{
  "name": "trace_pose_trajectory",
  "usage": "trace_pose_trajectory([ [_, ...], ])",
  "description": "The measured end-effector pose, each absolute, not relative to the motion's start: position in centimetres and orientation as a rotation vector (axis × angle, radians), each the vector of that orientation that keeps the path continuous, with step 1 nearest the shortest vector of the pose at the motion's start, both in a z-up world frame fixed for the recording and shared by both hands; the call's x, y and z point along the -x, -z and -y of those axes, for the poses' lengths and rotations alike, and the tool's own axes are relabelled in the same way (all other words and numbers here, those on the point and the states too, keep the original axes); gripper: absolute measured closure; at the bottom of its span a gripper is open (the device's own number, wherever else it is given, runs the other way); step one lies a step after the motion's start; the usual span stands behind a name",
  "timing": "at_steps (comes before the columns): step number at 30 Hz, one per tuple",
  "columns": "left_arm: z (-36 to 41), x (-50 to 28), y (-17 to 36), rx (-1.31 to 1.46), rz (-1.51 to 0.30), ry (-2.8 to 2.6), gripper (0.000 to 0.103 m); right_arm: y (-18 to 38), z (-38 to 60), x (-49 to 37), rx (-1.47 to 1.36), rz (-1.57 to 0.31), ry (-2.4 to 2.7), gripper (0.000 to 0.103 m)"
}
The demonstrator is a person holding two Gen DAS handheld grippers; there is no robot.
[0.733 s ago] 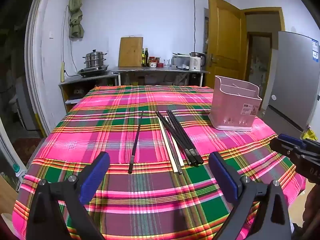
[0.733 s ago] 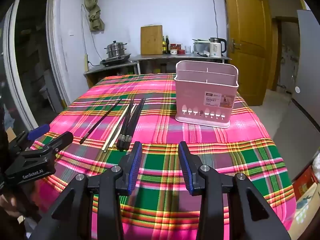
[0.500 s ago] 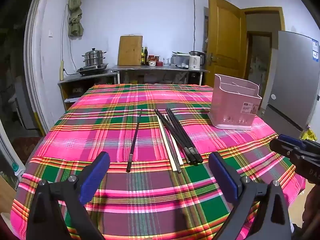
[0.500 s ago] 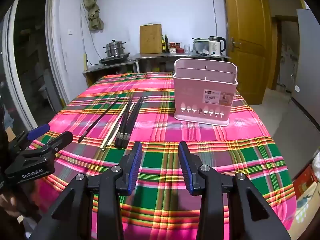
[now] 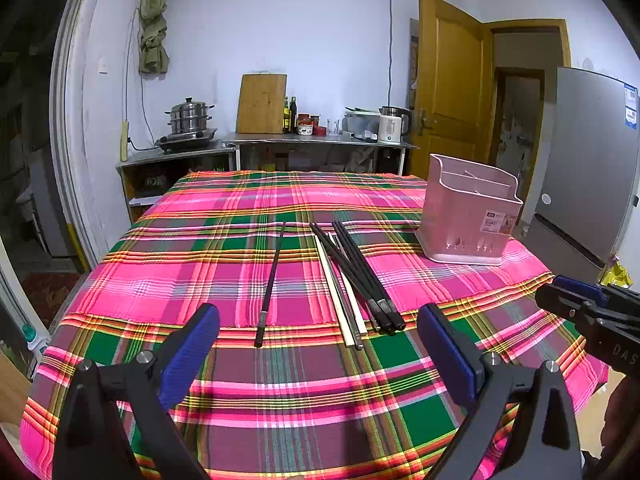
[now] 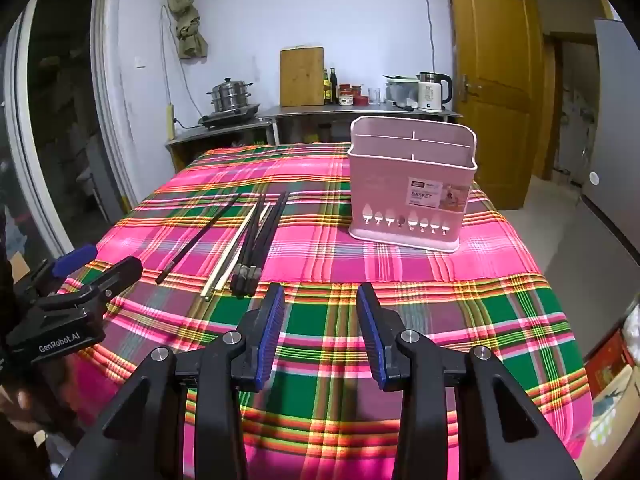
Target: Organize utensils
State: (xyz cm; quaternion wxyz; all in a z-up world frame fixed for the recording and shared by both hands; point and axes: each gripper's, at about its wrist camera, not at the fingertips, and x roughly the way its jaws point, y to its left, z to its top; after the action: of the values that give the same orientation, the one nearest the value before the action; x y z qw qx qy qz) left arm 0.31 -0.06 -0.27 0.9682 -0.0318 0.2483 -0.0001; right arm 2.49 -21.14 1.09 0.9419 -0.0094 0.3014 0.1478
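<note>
Several chopsticks lie on the plaid tablecloth: a single black one (image 5: 272, 280) apart on the left, pale ones (image 5: 338, 300) and a black bundle (image 5: 360, 276) beside them. The same black bundle (image 6: 256, 240) shows in the right wrist view. A pink divided utensil basket (image 5: 470, 216) (image 6: 412, 192) stands upright to the right of them. My left gripper (image 5: 318, 330) hovers open over the near table edge, short of the chopstick ends, nothing between its pads. My right gripper (image 6: 320, 304) is open too, empty, nearer the basket side.
The table (image 5: 240, 400) with its pink-green cloth fills the foreground. Behind it runs a counter (image 5: 320, 146) with a steamer pot, cutting board, bottles and kettle. A wooden door (image 5: 448, 92) and grey fridge (image 5: 588, 160) stand at the right.
Both views have shifted slightly; the chopsticks and basket sit a little higher in frame. Nothing on the table has moved and both grippers keep the same opening.
</note>
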Motion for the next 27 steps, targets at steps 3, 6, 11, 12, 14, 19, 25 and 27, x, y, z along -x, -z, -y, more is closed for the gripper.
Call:
trace_pose_trajectory([
  [3,0.04,-0.27,0.14,0.063,-0.500,0.001,0.002,-1.12,21.06,-2.43,0.022,-0.613,-0.301,0.065],
  [6,0.02,-0.18,0.12,0.064,-0.499,0.002,0.002,-1.11,21.09,-2.44,0.022,-0.612,-0.301,0.065],
  [11,0.11,-0.08,0.06,0.063,-0.500,0.003,0.002,-1.16,21.13,-2.46,0.022,-0.613,-0.300,0.065],
  [12,0.12,0.02,0.03,0.063,-0.500,0.005,0.002,-1.15,21.14,-2.45,0.022,-0.613,-0.300,0.065],
  [14,0.14,0.04,0.00,0.063,-0.500,0.005,0.002,-1.14,21.15,-2.49,0.021,-0.612,-0.299,0.065],
  [19,0.28,0.11,-0.08,0.064,-0.499,0.007,0.002,-1.25,21.26,-2.34,0.020,-0.610,-0.298,0.065],
  [25,0.33,0.18,-0.11,0.063,-0.500,0.009,0.002,-1.22,21.30,-2.32,0.019,-0.611,-0.298,0.065],
  [27,0.33,0.20,-0.12,0.064,-0.499,0.008,0.002,-1.27,21.31,-2.34,0.019,-0.611,-0.297,0.065],
])
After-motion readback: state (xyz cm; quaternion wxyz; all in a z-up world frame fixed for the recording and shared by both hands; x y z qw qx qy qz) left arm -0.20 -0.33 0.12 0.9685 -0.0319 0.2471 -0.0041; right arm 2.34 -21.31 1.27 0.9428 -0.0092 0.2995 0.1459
